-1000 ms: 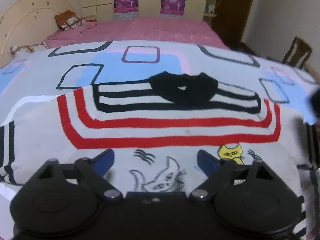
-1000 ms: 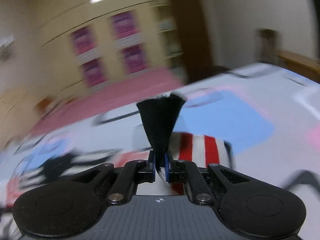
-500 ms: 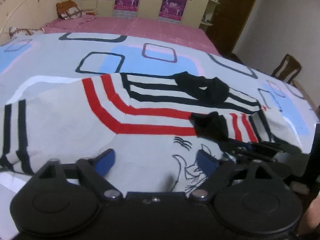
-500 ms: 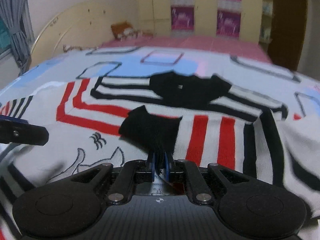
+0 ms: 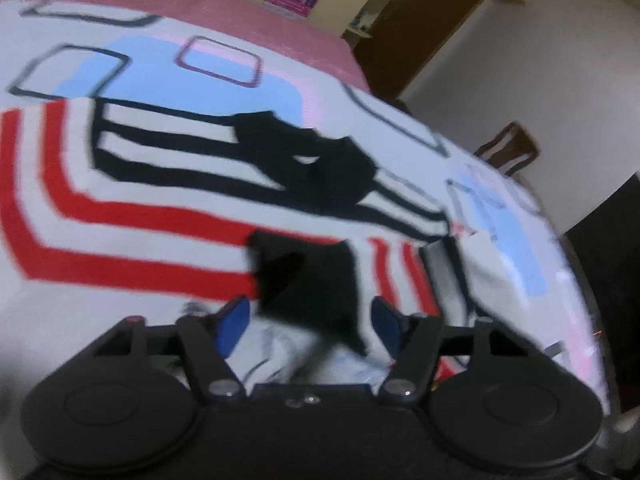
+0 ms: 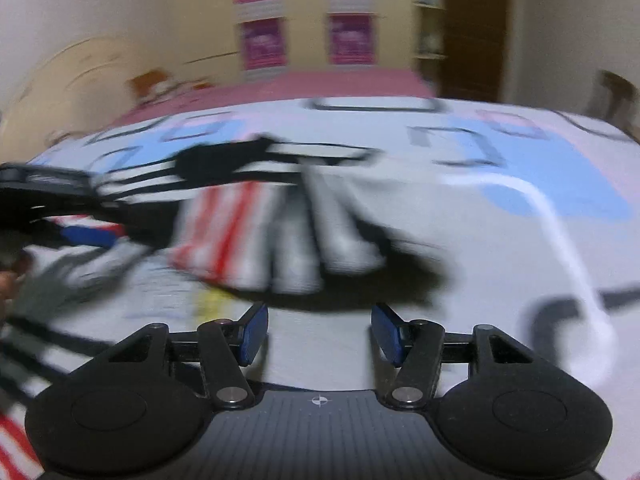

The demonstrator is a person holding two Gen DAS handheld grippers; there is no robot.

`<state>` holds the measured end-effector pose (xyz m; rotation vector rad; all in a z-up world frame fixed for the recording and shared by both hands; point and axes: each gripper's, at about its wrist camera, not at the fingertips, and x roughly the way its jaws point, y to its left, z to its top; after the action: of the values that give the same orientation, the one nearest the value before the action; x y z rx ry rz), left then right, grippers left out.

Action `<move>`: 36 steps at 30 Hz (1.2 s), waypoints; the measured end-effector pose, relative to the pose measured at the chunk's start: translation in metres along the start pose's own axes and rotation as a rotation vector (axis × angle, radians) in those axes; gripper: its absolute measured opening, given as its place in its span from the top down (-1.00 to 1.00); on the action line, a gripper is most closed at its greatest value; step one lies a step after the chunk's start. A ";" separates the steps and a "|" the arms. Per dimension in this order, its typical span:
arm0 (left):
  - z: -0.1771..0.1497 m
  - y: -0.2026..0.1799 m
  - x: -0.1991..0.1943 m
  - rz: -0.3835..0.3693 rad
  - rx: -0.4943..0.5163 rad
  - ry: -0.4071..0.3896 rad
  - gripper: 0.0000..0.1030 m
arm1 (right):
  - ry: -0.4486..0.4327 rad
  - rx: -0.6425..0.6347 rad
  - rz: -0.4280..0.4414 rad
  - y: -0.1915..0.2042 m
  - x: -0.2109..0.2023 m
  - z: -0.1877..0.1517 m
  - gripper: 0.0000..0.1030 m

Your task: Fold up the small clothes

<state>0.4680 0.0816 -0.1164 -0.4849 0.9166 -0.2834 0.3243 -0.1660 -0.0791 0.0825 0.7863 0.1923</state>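
Observation:
A small white sweater [image 5: 132, 184] with red and black stripes and a black collar [image 5: 320, 168] lies flat on the bed. Its sleeve is folded across the chest and ends in a black cuff [image 5: 308, 276]. My left gripper [image 5: 309, 326] sits low over that cuff. Its jaws are closing, the cuff lies between the blue pads [image 5: 232, 322], and they stand apart from it. In the right wrist view the folded sleeve [image 6: 248, 232] lies ahead of my right gripper [image 6: 320, 334], whose jaws are opening over bare sheet with nothing between them. The left gripper's blue pad [image 6: 86, 236] shows at the left.
The sweater rests on a patterned bedsheet [image 5: 224, 60] with blue patches and outlined squares. A pink blanket [image 5: 200, 4] covers the far end. A wooden chair [image 5: 508, 152] stands beyond the bed's right edge, and a dark door [image 5: 424, 20] and cupboards with posters stand behind.
My right gripper has let go of the black cuff and pulled back to the right, leaving the sleeve across the chest. My left gripper moved right and down onto the cuff, with its jaws narrower.

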 end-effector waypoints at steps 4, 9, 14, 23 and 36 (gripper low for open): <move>0.006 -0.005 0.017 -0.012 0.024 0.024 0.59 | 0.000 0.178 -0.063 -0.052 0.010 0.012 0.41; 0.005 -0.018 -0.010 0.030 0.099 -0.114 0.80 | 0.004 0.180 -0.053 -0.063 0.029 0.022 0.63; -0.008 0.004 -0.034 0.164 0.133 -0.162 0.80 | 0.009 0.124 -0.052 -0.057 0.028 0.013 0.64; -0.024 0.015 -0.035 0.292 0.146 -0.138 0.15 | 0.002 -0.004 0.006 -0.058 0.004 0.015 0.62; -0.034 -0.078 0.023 0.167 0.344 -0.112 0.03 | 0.058 -0.044 0.188 0.011 0.056 0.043 0.63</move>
<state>0.4519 -0.0050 -0.1093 -0.1048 0.7737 -0.2526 0.3918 -0.1437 -0.0866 0.1098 0.8315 0.3914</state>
